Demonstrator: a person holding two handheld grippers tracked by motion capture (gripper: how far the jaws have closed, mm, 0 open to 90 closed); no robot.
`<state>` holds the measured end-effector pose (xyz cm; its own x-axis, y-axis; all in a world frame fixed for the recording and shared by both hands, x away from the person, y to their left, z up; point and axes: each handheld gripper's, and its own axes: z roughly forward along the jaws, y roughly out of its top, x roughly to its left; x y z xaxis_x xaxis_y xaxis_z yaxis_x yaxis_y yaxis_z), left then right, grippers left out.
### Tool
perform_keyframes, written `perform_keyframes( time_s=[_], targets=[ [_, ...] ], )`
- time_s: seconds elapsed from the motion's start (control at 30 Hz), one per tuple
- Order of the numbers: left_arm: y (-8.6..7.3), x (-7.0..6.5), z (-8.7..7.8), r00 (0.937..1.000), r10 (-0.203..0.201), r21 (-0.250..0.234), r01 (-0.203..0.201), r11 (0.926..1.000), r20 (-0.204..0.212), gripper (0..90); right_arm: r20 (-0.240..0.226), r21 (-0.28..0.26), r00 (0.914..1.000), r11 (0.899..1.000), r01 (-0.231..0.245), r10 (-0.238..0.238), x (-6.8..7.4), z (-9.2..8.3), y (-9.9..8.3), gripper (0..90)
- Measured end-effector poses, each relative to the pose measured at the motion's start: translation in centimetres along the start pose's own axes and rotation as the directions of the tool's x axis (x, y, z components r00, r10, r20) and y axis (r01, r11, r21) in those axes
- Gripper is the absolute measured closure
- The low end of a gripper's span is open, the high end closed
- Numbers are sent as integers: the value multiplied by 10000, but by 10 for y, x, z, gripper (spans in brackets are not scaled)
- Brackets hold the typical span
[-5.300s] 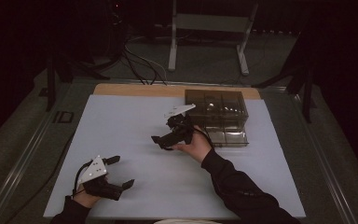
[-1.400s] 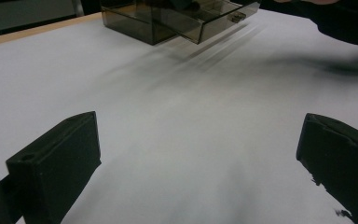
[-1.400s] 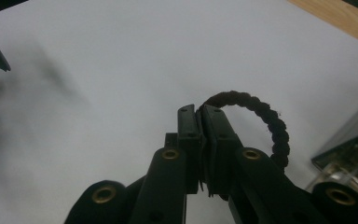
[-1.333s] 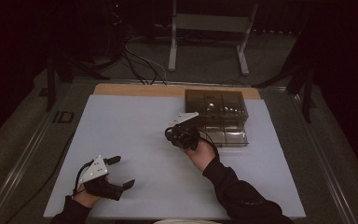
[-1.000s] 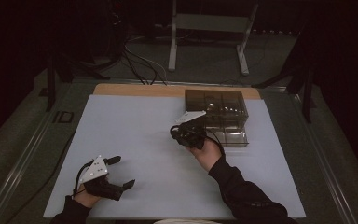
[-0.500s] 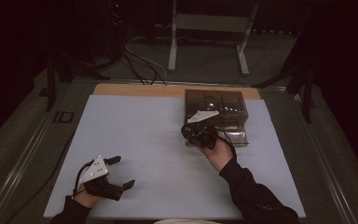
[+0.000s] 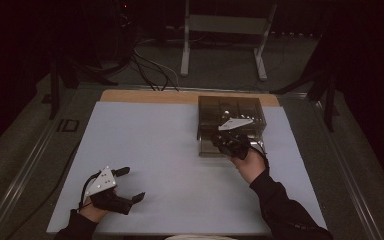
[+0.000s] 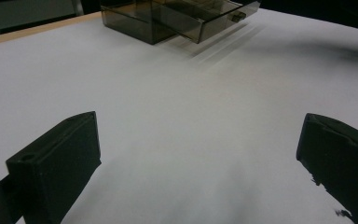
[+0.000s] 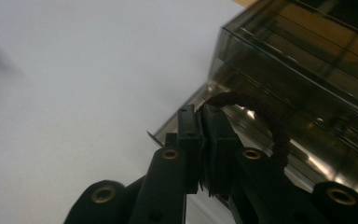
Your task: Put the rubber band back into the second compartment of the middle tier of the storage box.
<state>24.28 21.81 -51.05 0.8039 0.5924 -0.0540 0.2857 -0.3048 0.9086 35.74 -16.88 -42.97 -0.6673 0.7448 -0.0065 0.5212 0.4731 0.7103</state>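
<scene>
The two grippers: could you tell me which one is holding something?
The right gripper, at the smoky drawer box, is shut on a dark braided loop; the left gripper rests open.

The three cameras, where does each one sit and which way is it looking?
High view: above the near side, looking forward and down on the table; both forearms, left gripper, right gripper.
Left gripper view: on that gripper, looking across the table between open jaws.
Right gripper view: on that gripper, jaws shut on a dark hair tie.
All share the drawer box.

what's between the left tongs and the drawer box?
Nothing: bare white table cover runs from the open left tongs up to the smoked drawer box, as the left gripper view shows.
</scene>
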Motion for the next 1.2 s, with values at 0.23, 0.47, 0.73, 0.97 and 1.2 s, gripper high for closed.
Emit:
perform_keyframes(
  time_s=[0.23,0.47,0.73,0.97,1.2],
  targets=[
    [0,0,0,10000,11,10,-11,10000,0,9,269,31,9995,9999,-156,156,-13,-6,-9,870],
    [0,0,1,10000,19,26,-19,10000,8,9,369,135,9988,9993,-338,333,-20,-5,-18,870],
    [0,0,1,10000,38,80,-38,10000,26,9,520,353,9971,9977,-570,552,-29,-2,-29,869],
    [0,-1,2,10000,42,112,-43,9999,32,9,520,559,9964,9960,-700,671,-36,5,-34,869],
    [0,-1,2,10000,72,112,-72,9999,9,9,557,782,9955,9936,-816,773,-41,14,-36,868]
  ],
)
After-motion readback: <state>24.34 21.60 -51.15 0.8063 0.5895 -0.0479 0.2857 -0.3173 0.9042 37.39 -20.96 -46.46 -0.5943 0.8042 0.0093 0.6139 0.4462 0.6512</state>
